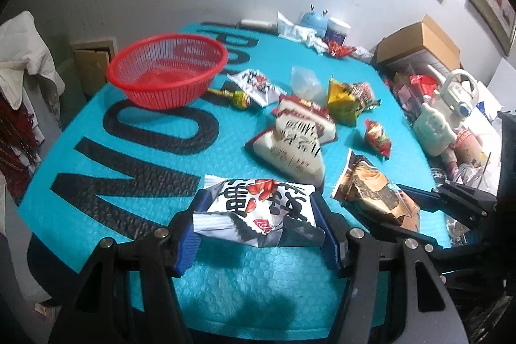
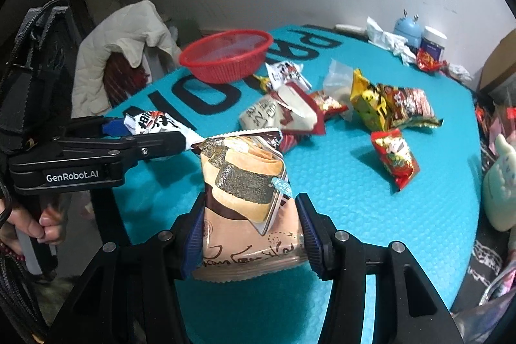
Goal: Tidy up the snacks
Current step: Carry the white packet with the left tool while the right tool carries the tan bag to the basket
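Left wrist view: the left gripper pinches a white packet above the mat, likely bound for the red basket.

Right wrist view: the right gripper pinches a brown packet in the air; other snacks lie beyond.

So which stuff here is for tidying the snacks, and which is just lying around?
For the job:
red basket
white packet in left tongs
brown packet in right tongs
loose snack packets

Just lying about:
cardboard box
blue toy
white jacket
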Demonstrator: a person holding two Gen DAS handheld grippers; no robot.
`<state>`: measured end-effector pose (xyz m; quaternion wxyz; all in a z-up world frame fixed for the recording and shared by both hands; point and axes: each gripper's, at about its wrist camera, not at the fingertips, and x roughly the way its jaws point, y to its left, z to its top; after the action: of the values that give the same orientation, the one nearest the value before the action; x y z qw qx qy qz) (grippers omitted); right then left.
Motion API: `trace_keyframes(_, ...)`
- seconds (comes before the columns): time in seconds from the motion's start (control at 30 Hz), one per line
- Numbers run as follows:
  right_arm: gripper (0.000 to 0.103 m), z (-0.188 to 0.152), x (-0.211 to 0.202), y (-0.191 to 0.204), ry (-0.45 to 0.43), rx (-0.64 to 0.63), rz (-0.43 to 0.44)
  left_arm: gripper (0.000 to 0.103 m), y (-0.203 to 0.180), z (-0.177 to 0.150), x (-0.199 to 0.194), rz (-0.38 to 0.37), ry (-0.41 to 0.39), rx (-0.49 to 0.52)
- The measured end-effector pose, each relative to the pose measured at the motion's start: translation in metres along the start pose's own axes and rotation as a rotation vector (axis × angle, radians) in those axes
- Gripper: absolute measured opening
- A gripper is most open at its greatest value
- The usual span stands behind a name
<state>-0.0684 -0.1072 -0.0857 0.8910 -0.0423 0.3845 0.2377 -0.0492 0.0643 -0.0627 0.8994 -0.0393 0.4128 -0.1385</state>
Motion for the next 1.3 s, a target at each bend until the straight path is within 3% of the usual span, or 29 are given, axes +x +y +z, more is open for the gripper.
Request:
trace_keyframes(0.67, 0.052, 0.067, -0.03, 0.019, -0.145, -0.11, 0.028, 0.061, 0.007, 0.054, -0.06, 0.014, -0.218, 0.004)
trace_keyframes(1.3, 0.053, 0.146, 0.002, 0.031, -0.195, -0.179, 0.051, 0.061, 0.052, 0.116, -0.057, 0.079, -0.298, -0.003)
